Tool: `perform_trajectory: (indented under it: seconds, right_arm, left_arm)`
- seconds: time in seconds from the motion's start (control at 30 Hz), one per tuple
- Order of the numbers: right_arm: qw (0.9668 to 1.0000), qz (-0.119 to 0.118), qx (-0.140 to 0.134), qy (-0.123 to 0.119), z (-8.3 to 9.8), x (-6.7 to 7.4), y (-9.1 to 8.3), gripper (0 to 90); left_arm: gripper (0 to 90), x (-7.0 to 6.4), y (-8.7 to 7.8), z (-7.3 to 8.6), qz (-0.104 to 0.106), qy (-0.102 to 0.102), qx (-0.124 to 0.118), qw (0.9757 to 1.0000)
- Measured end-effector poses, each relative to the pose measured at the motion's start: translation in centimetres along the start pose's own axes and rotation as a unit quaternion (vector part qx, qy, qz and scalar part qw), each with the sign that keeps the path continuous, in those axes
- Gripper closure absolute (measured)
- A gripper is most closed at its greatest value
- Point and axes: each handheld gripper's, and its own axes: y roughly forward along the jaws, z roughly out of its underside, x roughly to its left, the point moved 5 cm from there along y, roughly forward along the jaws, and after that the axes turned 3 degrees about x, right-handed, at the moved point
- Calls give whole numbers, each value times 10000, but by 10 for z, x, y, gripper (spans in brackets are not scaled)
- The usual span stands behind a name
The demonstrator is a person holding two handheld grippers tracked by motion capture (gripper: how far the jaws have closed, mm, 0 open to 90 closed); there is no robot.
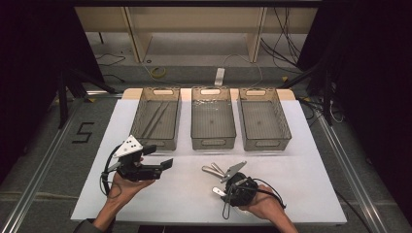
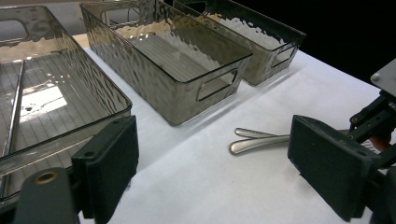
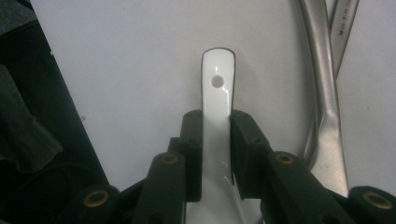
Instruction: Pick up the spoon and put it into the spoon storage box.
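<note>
My right gripper [image 3: 217,128] is shut on the flat white handle of a spoon [image 3: 217,88], which has a small hole near its end and lies low over the white table. In the high view that gripper [image 1: 225,191] sits at the front right, with the white handle [image 1: 218,191] sticking out to its left. Two metal utensil handles [image 1: 213,170] lie just behind it, also seen as metal handles [image 2: 254,140] and a metal handle [image 3: 327,102]. My left gripper [image 1: 159,157] hovers at the front left with its jaws wide apart and nothing between them; in its own view, the left gripper [image 2: 217,163] points toward the bins.
Three clear plastic bins stand in a row at the back: the left bin [image 1: 155,143] holds thin metal sticks, the middle bin [image 1: 214,141] and the right bin [image 1: 266,143] look bare. A white sheet [image 1: 306,184] covers the table. Dark curtains flank both sides.
</note>
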Motion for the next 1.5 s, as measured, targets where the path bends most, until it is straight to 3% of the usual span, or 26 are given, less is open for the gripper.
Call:
perform_trajectory:
  seconds: [0.37,0.5,0.9,1.5]
  right_arm:
    - [9996,54,-262,-14,-4,-1,-15,766]
    - [9988,73,-477,17,-8,-5,-25,766]
    - [9941,285,-1011,270,-41,-39,-52,766]
    - [9848,443,-1578,572,-91,-80,-67,766]
  left_arm:
    - [160,1,-1,-1,-18,-18,-57,10000]
    - [160,2,-3,-2,0,-66,-143,9999]
    - [160,2,-4,-4,8,-62,-280,9996]
    - [160,3,-5,-5,24,-74,-330,9994]
